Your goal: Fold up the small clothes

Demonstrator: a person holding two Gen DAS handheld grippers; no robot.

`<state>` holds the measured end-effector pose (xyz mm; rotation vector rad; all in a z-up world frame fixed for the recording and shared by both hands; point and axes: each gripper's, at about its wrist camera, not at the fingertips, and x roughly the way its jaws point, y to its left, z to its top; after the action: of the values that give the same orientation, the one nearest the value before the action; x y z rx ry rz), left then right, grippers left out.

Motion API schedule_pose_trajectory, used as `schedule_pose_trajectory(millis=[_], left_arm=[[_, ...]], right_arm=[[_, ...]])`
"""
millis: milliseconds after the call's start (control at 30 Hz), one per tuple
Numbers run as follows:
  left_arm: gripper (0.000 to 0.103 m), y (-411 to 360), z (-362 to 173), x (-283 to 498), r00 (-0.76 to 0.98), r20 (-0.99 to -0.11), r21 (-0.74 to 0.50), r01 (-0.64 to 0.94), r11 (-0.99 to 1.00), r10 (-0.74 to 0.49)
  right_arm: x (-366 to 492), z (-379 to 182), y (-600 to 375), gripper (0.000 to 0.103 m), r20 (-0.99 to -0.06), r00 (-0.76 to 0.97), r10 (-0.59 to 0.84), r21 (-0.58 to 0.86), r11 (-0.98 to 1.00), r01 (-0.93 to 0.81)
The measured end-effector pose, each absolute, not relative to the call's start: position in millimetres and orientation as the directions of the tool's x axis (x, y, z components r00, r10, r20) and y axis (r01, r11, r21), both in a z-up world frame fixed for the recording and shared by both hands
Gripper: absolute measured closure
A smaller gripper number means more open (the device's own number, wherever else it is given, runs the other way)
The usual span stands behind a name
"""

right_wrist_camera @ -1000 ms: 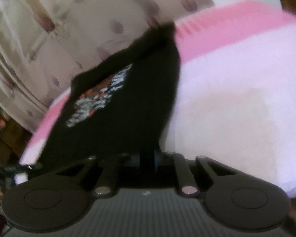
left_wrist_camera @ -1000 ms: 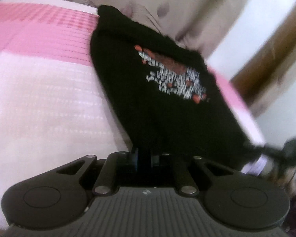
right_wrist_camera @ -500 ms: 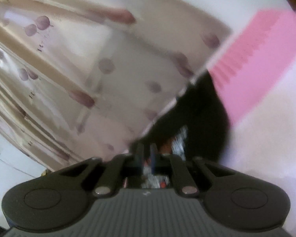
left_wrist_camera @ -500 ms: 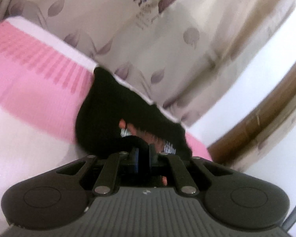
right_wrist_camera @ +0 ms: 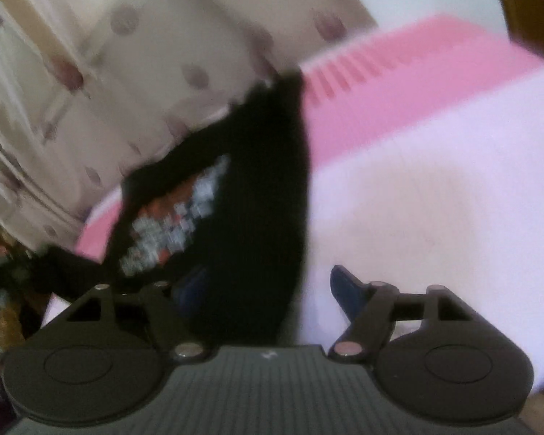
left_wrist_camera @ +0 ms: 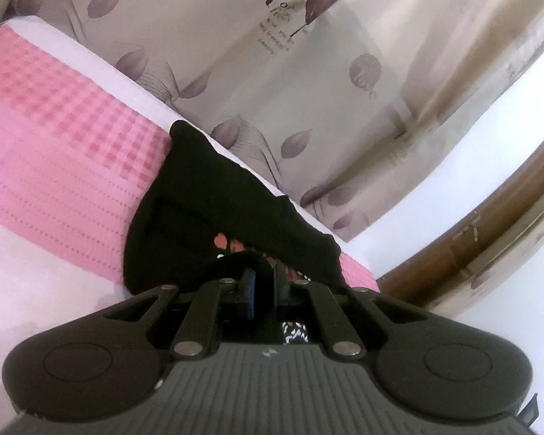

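Observation:
A small black shirt [left_wrist_camera: 199, 210] with a red and white print lies on the pink and white bed [left_wrist_camera: 54, 137], bunched near the far edge. My left gripper [left_wrist_camera: 263, 286] is shut on a fold of its cloth, held just above the shirt. In the blurred right wrist view the same black shirt [right_wrist_camera: 264, 181] stretches away from my right gripper [right_wrist_camera: 268, 290]. Its jaws are opening and stand wide. The blue right fingertip [right_wrist_camera: 344, 290] is clear of the cloth. The shirt's near edge lies loose between the jaws and hides the left finger.
A beige curtain [left_wrist_camera: 308, 72] with leaf prints hangs right behind the bed's far edge. A brown wooden frame [left_wrist_camera: 489, 239] and a white wall stand to the right. The white part of the bedcover [right_wrist_camera: 435, 199] spreads to the right of the shirt.
Both grippers carried the shirt's near edge up and toward the far side, covering most of the print. The right gripper, shut on the cloth before, has now let go.

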<state>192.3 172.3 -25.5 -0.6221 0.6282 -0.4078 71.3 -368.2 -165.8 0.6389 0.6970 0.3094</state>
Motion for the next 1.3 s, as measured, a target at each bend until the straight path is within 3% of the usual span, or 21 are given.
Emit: schedule_pose_trajectory(millis=[133, 167, 200, 300, 467, 567, 800, 900, 1000, 1067, 1100, 1133, 1167, 1200, 1300], left_arm=[[0.095, 174, -25, 179, 0.749, -0.41, -0.641, 0.17, 0.749, -0.521], [0.095, 174, -24, 177, 0.75, -0.41, -0.64, 0.168, 0.75, -0.518], [0.095, 175, -24, 176, 0.751, -0.412, -0.638, 0.166, 0.752, -0.515], [0.095, 177, -24, 173, 0.752, -0.419, -0.635, 0.158, 0.756, -0.509], [0.095, 183, -14, 186, 0.774, -0.377, -0.67, 0.151, 0.727, -0.509], [0.099, 184, -1, 199, 0.813, -0.327, -0.664, 0.165, 0.73, -0.481], [0.099, 183, 24, 256, 0.876, -0.26, -0.651, 0.152, 0.744, -0.406], [0.099, 176, 22, 260, 0.851, -0.282, -0.628, 0.186, 0.756, -0.444], [0.098, 166, 7, 247, 0.778, -0.387, -0.574, 0.217, 0.79, -0.495], [0.081, 167, -8, 237, 0.732, -0.468, -0.546, 0.199, 0.814, -0.494], [0.057, 170, -17, 232, 0.704, -0.515, -0.539, 0.178, 0.823, -0.489], [0.043, 174, -25, 227, 0.678, -0.548, -0.548, 0.152, 0.823, -0.49], [0.021, 180, -33, 221, 0.664, -0.561, -0.567, 0.126, 0.814, -0.494], [0.015, 183, -40, 214, 0.659, -0.569, -0.576, 0.108, 0.81, -0.492], [0.013, 182, -51, 204, 0.63, -0.58, -0.578, 0.128, 0.806, -0.516]], right_arm=[[49, -177, -342, 0.032, -0.539, 0.719, 0.439, 0.546, 0.832, -0.098], [44, -176, -333, 0.054, -0.548, 0.707, 0.448, 0.523, 0.843, -0.129], [41, -176, -330, 0.091, -0.547, 0.691, 0.474, 0.54, 0.83, -0.142], [43, -182, -336, 0.093, -0.466, 0.687, 0.557, 0.687, 0.718, -0.116], [62, -156, -362, 0.093, -0.164, 0.758, 0.631, 0.888, 0.429, -0.165], [89, -132, -376, 0.093, -0.045, 0.796, 0.604, 0.921, 0.333, -0.201], [193, -92, -402, 0.093, -0.015, 0.84, 0.542, 0.916, 0.344, -0.206], [218, -95, -398, 0.093, -0.033, 0.836, 0.547, 0.92, 0.344, -0.189], [206, -102, -392, 0.093, -0.047, 0.828, 0.558, 0.913, 0.36, -0.191], [190, -111, -392, 0.093, -0.05, 0.824, 0.565, 0.918, 0.35, -0.185], [183, -115, -393, 0.093, -0.052, 0.824, 0.564, 0.922, 0.344, -0.178], [175, -117, -396, 0.093, -0.051, 0.826, 0.562, 0.923, 0.342, -0.175], [170, -119, -399, 0.093, -0.052, 0.83, 0.556, 0.925, 0.341, -0.171], [165, -120, -401, 0.093, -0.054, 0.834, 0.549, 0.926, 0.34, -0.164], [157, -120, -408, 0.093, -0.063, 0.841, 0.537, 0.926, 0.346, -0.151]])
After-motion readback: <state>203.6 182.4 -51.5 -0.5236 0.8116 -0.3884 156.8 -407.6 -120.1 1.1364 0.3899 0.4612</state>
